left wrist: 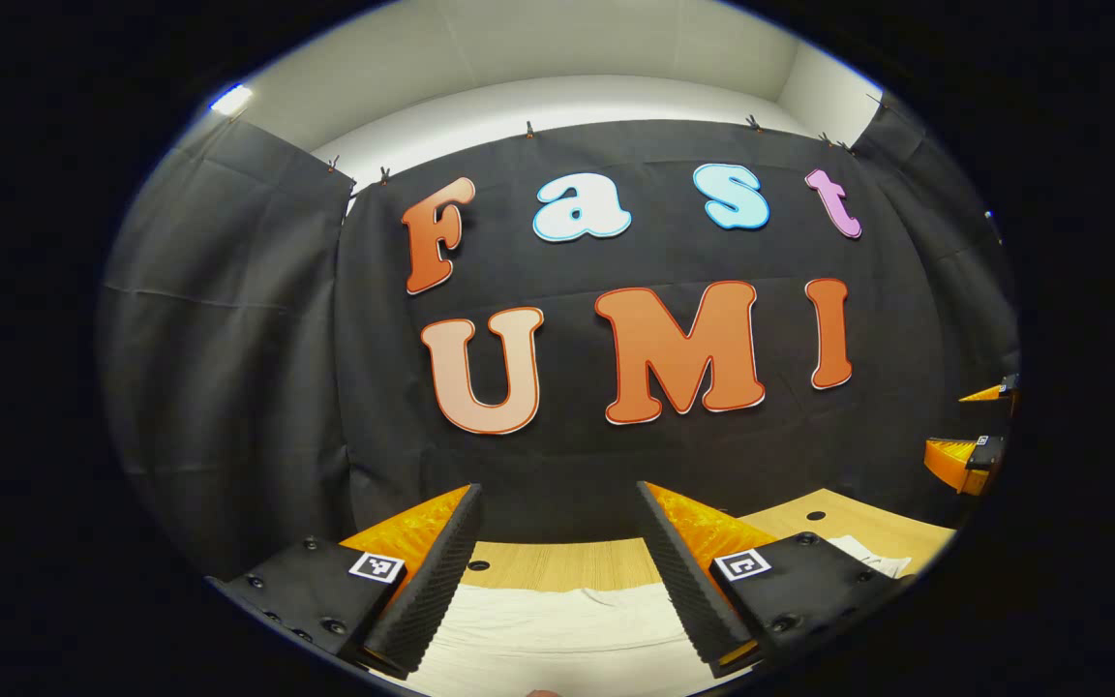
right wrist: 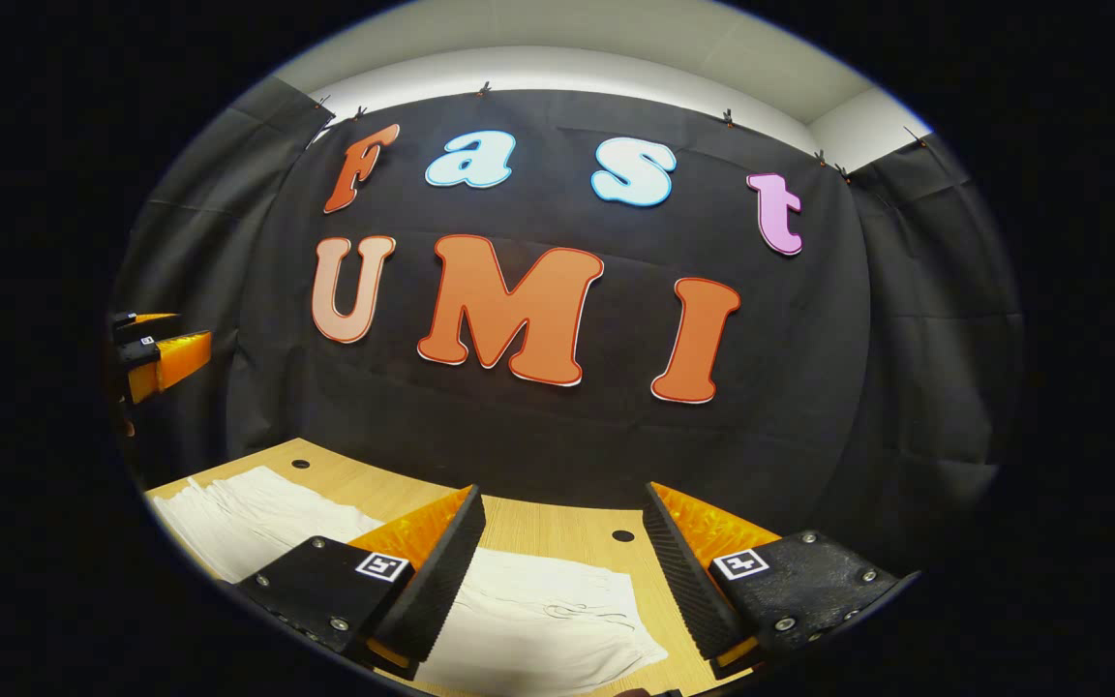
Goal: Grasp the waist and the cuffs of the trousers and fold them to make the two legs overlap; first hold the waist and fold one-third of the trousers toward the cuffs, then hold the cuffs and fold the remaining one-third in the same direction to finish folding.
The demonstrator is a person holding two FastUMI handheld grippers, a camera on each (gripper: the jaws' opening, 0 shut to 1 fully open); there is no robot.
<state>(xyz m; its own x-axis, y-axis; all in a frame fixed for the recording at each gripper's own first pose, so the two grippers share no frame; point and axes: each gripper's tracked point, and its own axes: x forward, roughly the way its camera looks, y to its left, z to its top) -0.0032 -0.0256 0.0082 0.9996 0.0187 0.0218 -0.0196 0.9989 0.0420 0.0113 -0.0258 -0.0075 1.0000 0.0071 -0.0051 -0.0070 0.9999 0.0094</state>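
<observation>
White trousers [left wrist: 557,629] lie flat on the wooden table [left wrist: 567,563], under and between my left gripper's fingers. My left gripper [left wrist: 557,528] is open above the cloth with nothing between its fingers. In the right gripper view the trousers [right wrist: 538,620] spread from the left table edge to below my right gripper [right wrist: 562,528], which is open and held above the cloth. The other gripper [right wrist: 163,353] shows far left in the right gripper view, and at the far right [left wrist: 969,455] in the left gripper view.
The wooden table [right wrist: 557,528] has small round holes [right wrist: 622,535] near its back edge. The black cloth wall [right wrist: 557,426] rises right behind the table. Bare wood [right wrist: 683,668] shows to the right of the trousers.
</observation>
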